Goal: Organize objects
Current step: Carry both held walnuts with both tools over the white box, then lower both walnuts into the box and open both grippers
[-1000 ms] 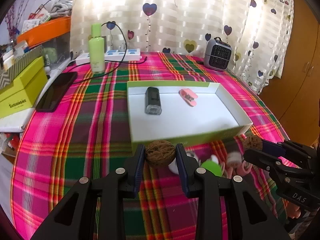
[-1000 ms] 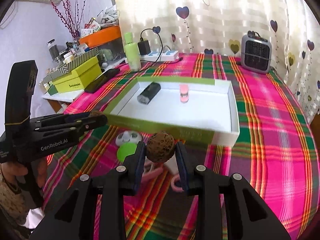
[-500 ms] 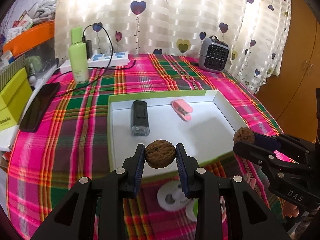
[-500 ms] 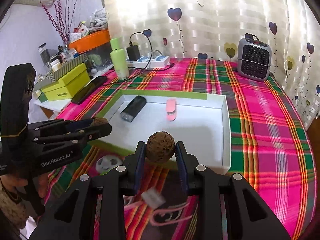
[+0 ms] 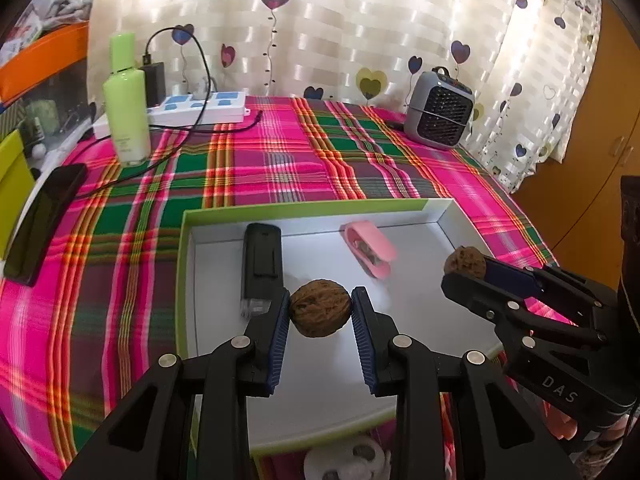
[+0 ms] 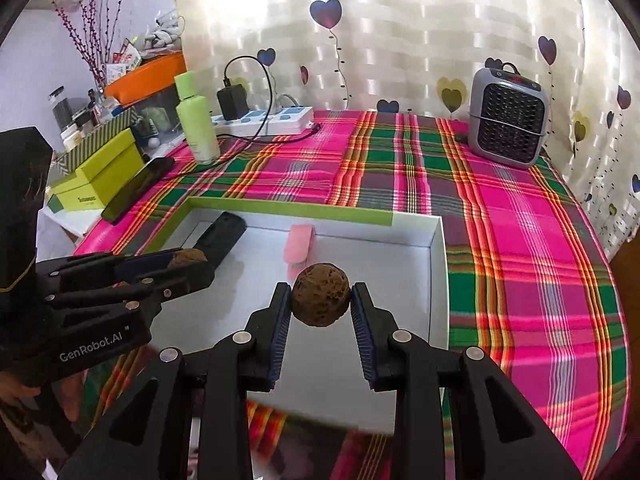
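- The left gripper is clamped on a smooth walnut, held above the white box, near its left side.
- The right gripper pinches a rougher walnut over the box's right half.
- In the box lie a black device and a pink item, possibly a clip.

Plaid cloth: pink, green, orange. Shallow box: lime-green rim, white inside. Two walnuts: brown. Clip: pink. Bottle: pale green. Heater: grey. Curtain: cream, heart-printed. Hand-held gripper pads: blue.
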Motion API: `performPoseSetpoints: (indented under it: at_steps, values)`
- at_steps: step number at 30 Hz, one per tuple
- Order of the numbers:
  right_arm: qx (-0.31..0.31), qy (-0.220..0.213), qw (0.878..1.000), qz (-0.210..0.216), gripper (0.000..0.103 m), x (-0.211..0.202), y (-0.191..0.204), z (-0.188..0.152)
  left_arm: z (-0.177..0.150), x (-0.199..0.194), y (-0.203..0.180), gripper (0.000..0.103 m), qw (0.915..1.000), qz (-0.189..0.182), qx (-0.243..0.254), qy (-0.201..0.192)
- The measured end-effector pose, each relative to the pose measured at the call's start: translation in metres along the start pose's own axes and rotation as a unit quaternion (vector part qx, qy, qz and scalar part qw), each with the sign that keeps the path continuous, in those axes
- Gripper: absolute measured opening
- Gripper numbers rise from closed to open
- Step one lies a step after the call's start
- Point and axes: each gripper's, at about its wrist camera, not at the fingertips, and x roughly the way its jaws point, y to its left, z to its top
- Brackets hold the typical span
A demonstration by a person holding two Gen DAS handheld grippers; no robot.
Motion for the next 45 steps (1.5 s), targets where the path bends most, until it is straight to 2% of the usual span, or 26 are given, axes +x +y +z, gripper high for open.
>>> performPoseSetpoints:
  at_steps: [20,29,39,41,43,45]
  values:
    - [0.009,0.044,0.999,-0.010,0.032,0.047,-0.019,0.025,0.028,0.046,-0.005,0.029,0.9997,0.004,0.008,0.024]
    - [0.010,0.048,0.999,-0.014,0.032,0.056,-0.025,0.030,0.034,0.053,-0.007,0.029,0.9996,0.009,0.019,0.021]
    - [0.008,0.052,0.998,-0.019,0.032,0.060,-0.025,0.031,0.034,0.056,-0.006,0.030,0.9992,0.007,0.018,0.035]
    - [0.004,0.053,0.998,-0.021,0.032,0.060,-0.024,0.030,0.034,0.056,-0.006,0.032,0.9992,0.007,0.018,0.034]
    - [0.003,0.050,0.999,-0.020,0.032,0.059,-0.024,0.030,0.035,0.055,-0.006,0.040,0.9993,0.005,0.019,0.032]
    - [0.004,0.044,0.999,-0.021,0.033,0.058,-0.024,0.030,0.034,0.054,-0.007,0.043,0.9993,0.004,0.019,0.032]
